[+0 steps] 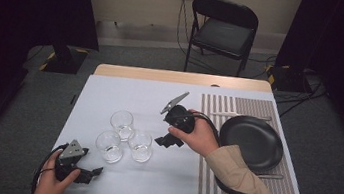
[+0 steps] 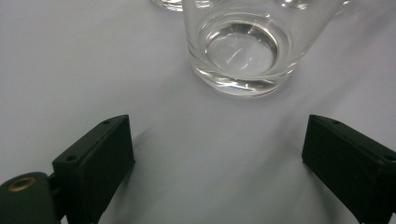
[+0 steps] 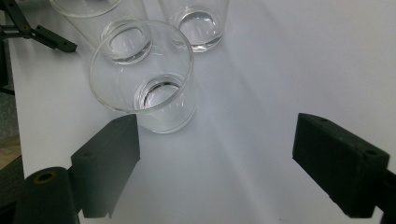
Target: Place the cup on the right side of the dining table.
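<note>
Three glasses [image 1: 124, 136] clustered on white mat [image 1: 110, 94], black plate [image 1: 251, 141] right, both grippers spread wide, empty.

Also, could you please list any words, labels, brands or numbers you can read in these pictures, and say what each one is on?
None can be read: the three clear glasses, the black plate, the striped placemat, both tongs and the folding chair carry no visible print.

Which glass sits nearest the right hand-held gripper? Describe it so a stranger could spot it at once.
Start at the round black plate on the striped mat, then look left across the white table to three clear drinking glasses in a cluster. It is the right-front glass, closest to the right hand-held gripper; the others stand farther left.
</note>
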A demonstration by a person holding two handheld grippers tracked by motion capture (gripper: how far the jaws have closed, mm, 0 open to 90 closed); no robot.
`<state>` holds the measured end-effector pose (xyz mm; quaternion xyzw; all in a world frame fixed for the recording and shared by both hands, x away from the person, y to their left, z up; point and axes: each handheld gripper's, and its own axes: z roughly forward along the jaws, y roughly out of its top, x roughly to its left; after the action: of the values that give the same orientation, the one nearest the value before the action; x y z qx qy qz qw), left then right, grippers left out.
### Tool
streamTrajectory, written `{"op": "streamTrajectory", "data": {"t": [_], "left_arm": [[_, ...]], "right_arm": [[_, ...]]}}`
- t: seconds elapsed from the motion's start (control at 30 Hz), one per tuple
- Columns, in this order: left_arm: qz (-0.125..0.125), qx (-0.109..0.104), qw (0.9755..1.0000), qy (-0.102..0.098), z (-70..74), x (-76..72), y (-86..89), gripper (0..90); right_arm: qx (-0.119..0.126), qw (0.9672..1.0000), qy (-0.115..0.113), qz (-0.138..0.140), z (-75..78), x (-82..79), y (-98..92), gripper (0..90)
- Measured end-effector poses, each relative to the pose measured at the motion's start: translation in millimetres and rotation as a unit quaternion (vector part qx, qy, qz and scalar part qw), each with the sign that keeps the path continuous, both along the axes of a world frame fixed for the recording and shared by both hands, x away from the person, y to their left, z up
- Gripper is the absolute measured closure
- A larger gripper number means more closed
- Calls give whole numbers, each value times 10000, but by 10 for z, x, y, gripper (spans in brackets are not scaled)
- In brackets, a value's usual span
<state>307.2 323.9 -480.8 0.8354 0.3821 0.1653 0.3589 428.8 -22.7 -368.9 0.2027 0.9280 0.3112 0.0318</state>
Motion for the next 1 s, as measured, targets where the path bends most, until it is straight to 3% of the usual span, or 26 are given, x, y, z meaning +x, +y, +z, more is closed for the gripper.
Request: {"op": "streamTrajectory", "data": {"t": [1.0], "left_arm": [[15,-12,10000,-3,-1,-1,-2,80]], "right_arm": [[9,9999,33,150,-32,52,213,140]]}}
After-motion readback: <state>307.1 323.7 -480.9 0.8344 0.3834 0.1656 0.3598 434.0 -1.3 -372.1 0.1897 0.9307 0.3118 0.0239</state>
